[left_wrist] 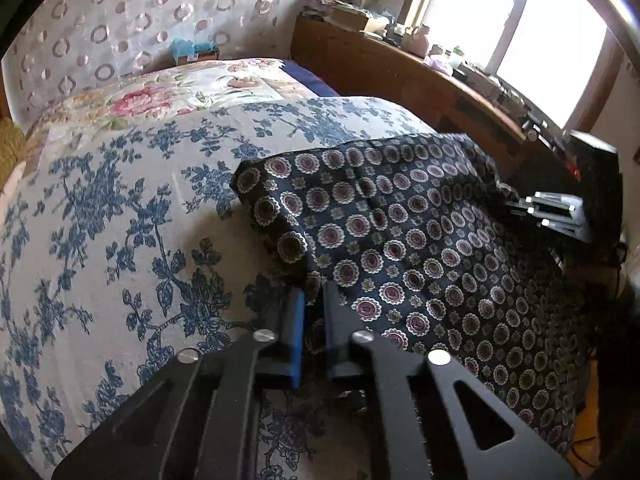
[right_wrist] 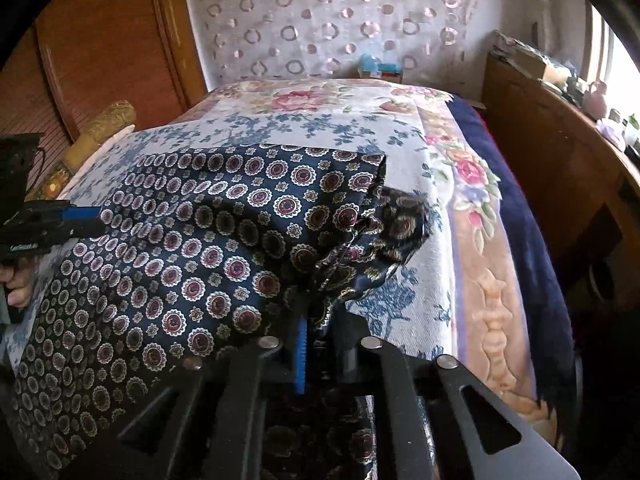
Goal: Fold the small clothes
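Observation:
A dark navy garment (left_wrist: pixel 420 232) with round red-and-white medallions lies spread on the bed. In the left wrist view my left gripper (left_wrist: pixel 314 294) is shut on its near left edge, with a fold of cloth pinched between the blue pads. In the right wrist view the same garment (right_wrist: pixel 192 240) stretches to the left, and my right gripper (right_wrist: pixel 320 312) is shut on its bunched right corner. The left gripper (right_wrist: pixel 86 220) also shows at the far left of that view, gripping the cloth's other edge. The right gripper (left_wrist: pixel 520 206) appears at the right edge of the left wrist view.
The bed carries a white cover with blue flowers (left_wrist: pixel 120 220) and a pink rose blanket (right_wrist: pixel 472 184) further back. A wooden shelf (left_wrist: pixel 400 68) with clutter runs under the window. A hand (right_wrist: pixel 18 284) holds the left tool. A curtain (right_wrist: pixel 340 20) hangs behind.

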